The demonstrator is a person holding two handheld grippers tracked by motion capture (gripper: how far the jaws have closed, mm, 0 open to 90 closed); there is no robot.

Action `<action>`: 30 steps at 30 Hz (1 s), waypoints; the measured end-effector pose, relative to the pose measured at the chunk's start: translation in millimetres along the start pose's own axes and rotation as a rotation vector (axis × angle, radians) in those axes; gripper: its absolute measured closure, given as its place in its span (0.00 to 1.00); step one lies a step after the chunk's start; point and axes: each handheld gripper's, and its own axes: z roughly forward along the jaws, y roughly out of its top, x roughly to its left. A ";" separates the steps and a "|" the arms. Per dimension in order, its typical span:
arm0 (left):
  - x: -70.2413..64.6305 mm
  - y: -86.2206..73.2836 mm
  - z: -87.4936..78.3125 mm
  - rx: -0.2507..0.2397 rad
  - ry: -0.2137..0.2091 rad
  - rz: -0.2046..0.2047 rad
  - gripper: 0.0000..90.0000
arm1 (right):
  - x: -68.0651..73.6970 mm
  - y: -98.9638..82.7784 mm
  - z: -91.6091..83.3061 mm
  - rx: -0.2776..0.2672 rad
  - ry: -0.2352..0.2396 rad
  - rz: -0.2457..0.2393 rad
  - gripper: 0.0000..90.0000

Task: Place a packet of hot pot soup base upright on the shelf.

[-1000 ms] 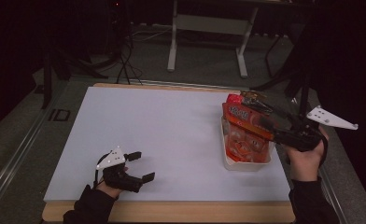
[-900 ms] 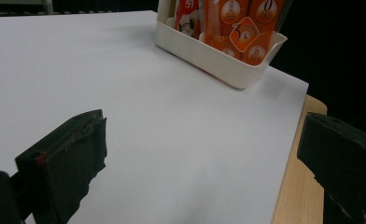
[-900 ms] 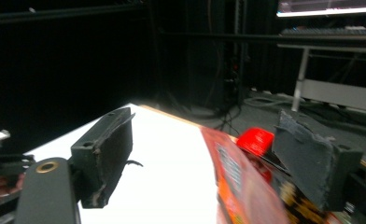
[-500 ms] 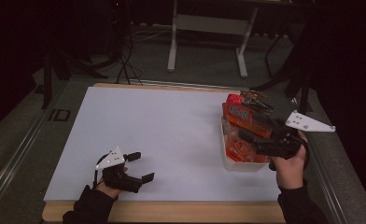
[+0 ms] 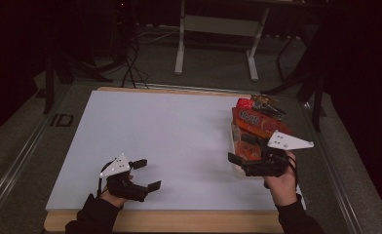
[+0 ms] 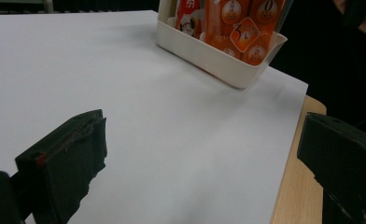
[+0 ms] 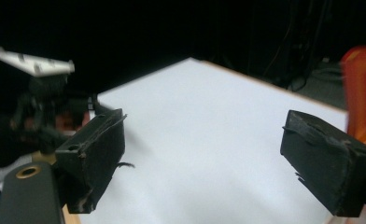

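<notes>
so in the high view the white bin [image 5: 238, 168] sits at the right side of the frame, near the right edge of the table [image 5: 179, 141], stuffed with orange snack packs [image 5: 258, 124] standing up in it (a dark wrapper and a red one poke out at the far end, can't read what they are). the right tool [image 5: 241, 165] is at the near end of the bin, lower right of the frame, just beside its corner, jaws wide with nothing between them. they've just been opening, and in the right gripper view you see only white table between the two black pads, with an orange pack blurred at the right edge. the left tool [image 5: 145, 174] rests low at the lower left of the frame, well apart from the bin, jaws also wide and holding nothing. in the left gripper view the bin [image 6: 209, 51] is up at the top centre.
</notes>
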 end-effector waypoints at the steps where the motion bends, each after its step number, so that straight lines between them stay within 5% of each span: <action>1: 0.1 0.0 -0.1 0.000 -0.001 0.000 0.02 | 0.7 -3.3 2.5 0.008 0.007 -0.002 0.15; 12: -1.3 0.1 -0.9 0.000 -0.005 0.006 0.02 | 6.8 -39.4 19.2 0.086 0.055 0.007 0.15; 30: -1.6 -0.1 -2.1 -0.001 -0.005 0.009 0.02 | 10.4 -73.9 14.2 0.157 0.076 0.018 0.16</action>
